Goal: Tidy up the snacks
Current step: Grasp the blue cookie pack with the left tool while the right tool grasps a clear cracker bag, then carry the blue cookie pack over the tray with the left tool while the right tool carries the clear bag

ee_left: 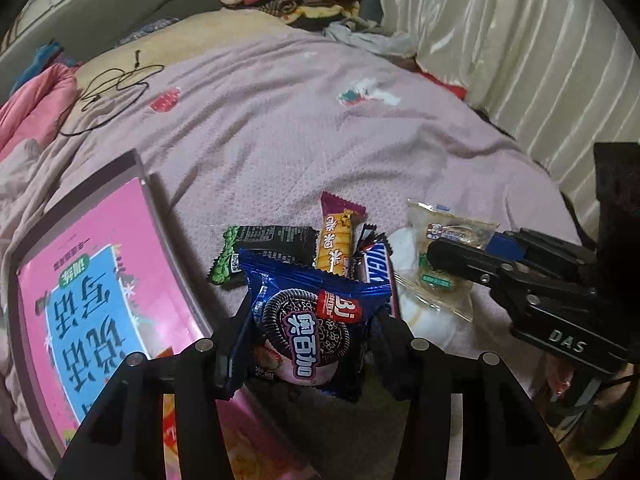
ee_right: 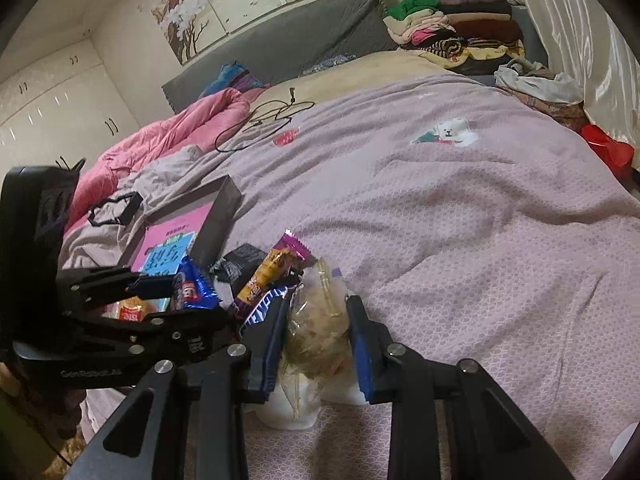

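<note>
A blue foil Oreo cookie packet (ee_left: 316, 320) is clamped in the left gripper (ee_left: 312, 344), beside a dark tray (ee_left: 160, 196) holding a pink book (ee_left: 100, 280). A clear-wrapped pastry (ee_right: 320, 320) is pinched by the right gripper (ee_right: 320, 344) above white cups (ee_right: 292, 412). A blue Snickers bar (ee_left: 374, 266), a yellow rice bar (ee_left: 334, 240) and a black-green wrapper (ee_left: 264, 248) are piled between them on the mauve bedspread (ee_left: 280, 140).

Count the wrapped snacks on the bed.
5, though more may be hidden: the Oreo pack in the left claw, the clear cookie packet in the right claw, and the green-black packet, yellow bar and Snickers bar between them.
</note>
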`<state>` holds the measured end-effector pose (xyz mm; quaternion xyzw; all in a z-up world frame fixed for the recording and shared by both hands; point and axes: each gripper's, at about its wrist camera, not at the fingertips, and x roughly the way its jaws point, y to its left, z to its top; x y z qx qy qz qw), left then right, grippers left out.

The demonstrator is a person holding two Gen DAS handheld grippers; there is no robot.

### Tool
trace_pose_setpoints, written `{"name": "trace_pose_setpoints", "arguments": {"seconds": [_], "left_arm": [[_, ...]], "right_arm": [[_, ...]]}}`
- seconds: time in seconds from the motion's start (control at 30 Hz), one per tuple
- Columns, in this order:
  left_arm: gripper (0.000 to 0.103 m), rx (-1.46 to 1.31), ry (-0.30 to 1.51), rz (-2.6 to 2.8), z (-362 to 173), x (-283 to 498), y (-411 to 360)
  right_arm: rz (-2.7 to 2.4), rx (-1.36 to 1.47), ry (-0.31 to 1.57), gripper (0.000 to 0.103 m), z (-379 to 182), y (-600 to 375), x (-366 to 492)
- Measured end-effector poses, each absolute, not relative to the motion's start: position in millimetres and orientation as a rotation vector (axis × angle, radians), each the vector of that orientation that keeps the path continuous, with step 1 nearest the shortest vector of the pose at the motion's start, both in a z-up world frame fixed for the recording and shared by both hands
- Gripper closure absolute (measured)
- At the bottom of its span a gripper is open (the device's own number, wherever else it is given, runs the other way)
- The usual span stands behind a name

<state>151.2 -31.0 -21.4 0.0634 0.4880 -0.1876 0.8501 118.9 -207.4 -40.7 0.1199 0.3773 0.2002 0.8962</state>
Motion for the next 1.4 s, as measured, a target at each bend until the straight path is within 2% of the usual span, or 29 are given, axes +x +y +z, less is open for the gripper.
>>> {"name": "trace_pose_setpoints", "arguments": {"seconds": [0.57, 1.4], "left_arm": [[0.05, 0.03, 0.921, -0.281, 24.6, 104.5, 4.3], [0.05, -0.11, 0.857, -0.012, 48.0, 51.2, 149.7]], "right_arm": [[0.535, 0.251, 0.659, 0.072, -4.7, -193.3, 84.2], [0.737, 0.159, 0.658, 0.072, 16.6, -98.6, 47.3]]}}
